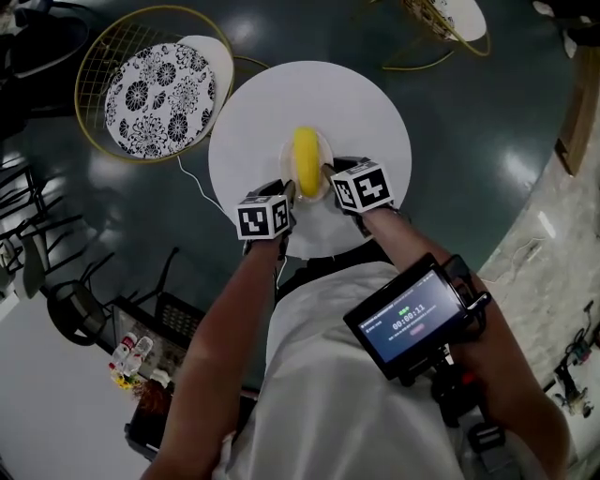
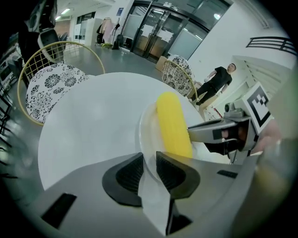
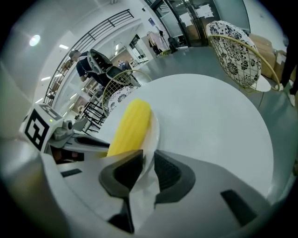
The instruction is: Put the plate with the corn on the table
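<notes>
A yellow corn cob (image 1: 306,160) lies on a small white plate (image 1: 322,150) over the round white table (image 1: 356,103). My left gripper (image 1: 287,190) is shut on the plate's left rim, and my right gripper (image 1: 330,176) is shut on its right rim. In the left gripper view the plate (image 2: 146,123) edge runs between the dark pads (image 2: 128,176), with the corn (image 2: 172,123) just beyond. The right gripper view shows the plate (image 3: 153,132) rim pinched between the pads (image 3: 166,172), with the corn (image 3: 129,126) to the left. Whether the plate touches the table cannot be told.
A gold wire chair with a black-and-white floral cushion (image 1: 159,89) stands left of the table. Another such chair (image 1: 450,19) stands at the far right. A person (image 2: 219,79) stands in the background. A screen device (image 1: 412,319) rides on my right forearm.
</notes>
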The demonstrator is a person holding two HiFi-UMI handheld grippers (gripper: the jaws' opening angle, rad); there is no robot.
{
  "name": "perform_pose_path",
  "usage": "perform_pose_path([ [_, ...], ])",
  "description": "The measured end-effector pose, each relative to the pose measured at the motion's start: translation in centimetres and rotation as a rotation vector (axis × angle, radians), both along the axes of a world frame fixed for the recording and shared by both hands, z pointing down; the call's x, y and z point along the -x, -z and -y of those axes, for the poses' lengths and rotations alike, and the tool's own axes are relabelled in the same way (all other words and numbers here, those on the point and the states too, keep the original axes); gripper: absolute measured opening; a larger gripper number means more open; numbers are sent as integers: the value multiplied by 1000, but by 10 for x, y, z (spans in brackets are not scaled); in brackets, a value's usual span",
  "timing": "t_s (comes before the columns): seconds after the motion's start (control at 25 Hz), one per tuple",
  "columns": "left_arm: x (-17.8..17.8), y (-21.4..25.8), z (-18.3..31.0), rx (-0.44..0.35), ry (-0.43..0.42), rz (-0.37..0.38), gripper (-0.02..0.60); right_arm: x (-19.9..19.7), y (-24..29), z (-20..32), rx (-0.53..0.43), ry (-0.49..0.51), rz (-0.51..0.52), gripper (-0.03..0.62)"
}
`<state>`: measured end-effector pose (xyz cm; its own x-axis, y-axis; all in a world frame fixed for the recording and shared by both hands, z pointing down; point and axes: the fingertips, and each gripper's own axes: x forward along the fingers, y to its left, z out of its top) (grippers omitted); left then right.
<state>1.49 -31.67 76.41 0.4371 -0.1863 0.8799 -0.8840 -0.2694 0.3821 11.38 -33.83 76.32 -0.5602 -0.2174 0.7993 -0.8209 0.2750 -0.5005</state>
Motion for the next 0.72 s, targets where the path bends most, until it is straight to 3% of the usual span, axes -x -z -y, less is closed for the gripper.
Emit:
perform_pose_path([
  [0.28,-2,2,0,-23,-69,12,78,1,-1,-2,-21,52,-53,71],
  [0.6,6,9,11,-52,56,-63,79,-5,2,4,-68,-23,-37,75],
  [0.72,13,12,14,-71,70,-56,78,-15,5,10,-100,-85,-45,75],
])
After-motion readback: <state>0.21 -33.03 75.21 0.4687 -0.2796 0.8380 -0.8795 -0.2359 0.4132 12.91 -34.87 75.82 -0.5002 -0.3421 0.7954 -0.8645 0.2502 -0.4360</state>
